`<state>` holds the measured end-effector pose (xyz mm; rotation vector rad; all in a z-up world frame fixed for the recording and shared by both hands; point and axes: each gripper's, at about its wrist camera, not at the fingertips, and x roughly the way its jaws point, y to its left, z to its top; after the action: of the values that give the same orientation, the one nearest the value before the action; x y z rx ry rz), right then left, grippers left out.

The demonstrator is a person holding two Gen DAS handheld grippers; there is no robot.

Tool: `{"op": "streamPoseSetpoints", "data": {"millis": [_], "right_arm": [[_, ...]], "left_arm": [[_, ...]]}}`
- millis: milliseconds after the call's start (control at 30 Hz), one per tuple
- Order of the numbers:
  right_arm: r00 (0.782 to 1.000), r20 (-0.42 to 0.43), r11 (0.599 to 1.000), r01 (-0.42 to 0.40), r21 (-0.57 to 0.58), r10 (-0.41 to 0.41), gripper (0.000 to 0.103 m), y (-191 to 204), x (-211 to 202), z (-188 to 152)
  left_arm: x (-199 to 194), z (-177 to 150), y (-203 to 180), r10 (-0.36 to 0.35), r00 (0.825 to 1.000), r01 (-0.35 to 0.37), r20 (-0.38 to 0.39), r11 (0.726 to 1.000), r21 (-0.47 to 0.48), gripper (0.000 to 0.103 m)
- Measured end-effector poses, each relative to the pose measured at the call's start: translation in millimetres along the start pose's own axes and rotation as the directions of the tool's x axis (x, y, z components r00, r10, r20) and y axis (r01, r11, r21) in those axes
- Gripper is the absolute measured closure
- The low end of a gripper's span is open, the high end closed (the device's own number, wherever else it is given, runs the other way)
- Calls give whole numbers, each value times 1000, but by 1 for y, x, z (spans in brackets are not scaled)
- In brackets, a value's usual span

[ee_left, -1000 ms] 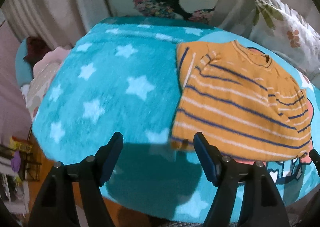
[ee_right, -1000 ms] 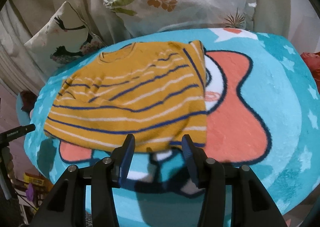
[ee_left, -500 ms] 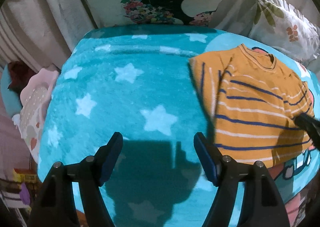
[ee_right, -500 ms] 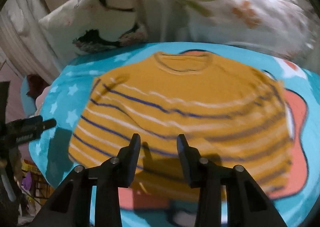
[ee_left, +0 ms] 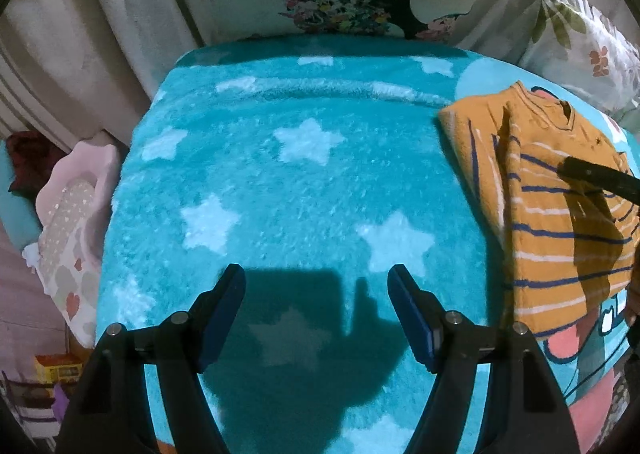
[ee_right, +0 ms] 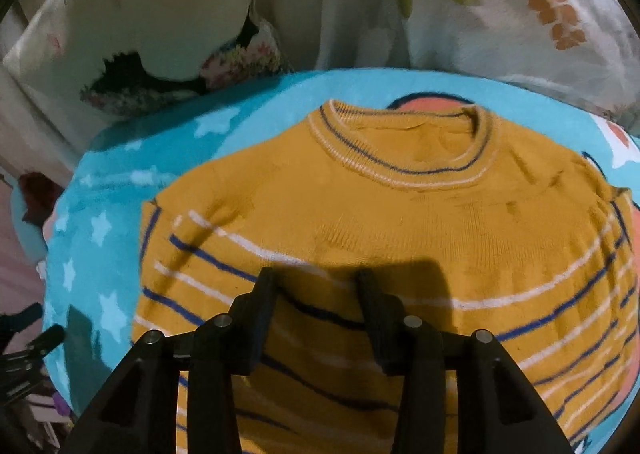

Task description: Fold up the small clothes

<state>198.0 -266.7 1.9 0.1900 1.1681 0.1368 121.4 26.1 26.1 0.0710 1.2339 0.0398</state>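
Small knitted sweater [ee_right: 400, 214]: mustard-yellow with thin navy and white horizontal stripes and a ribbed round collar edged in the same two colours. It lies flat with both sleeves folded in over the body, giving a compact rectangular outline, collar pointing away from the camera. In the left wrist view the sweater [ee_left: 548, 214] lies at the right.

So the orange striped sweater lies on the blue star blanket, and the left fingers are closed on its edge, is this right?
Not quite. The left wrist view shows the left gripper open over bare blanket, apart from the sweater. The sweater does lie on the blue star blanket.
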Motion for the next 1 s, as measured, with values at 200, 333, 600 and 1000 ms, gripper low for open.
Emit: {"op": "streamPoseSetpoints", "data": {"millis": [200,333,600,1000], "right_arm": [[998,63,1000,2,-16,-1,56,0,-46,-20],[998,59,998,13,-57,-9,55,6,-69,-50],[999,38,975,41,-219,-34,51,42,-81,-117],[955,169,722,295,-626,-244,47,127,-31,-183]], "left_arm": [[12,13,-21,-46,999,47,-12,997,58,30],[22,23,-37,-102,994,104,-31,991,82,30],[51,48,-57,-316,941,324,-120,944,56,30],[84,90,-72,-534,828,542,-171,840,0,22]]}}
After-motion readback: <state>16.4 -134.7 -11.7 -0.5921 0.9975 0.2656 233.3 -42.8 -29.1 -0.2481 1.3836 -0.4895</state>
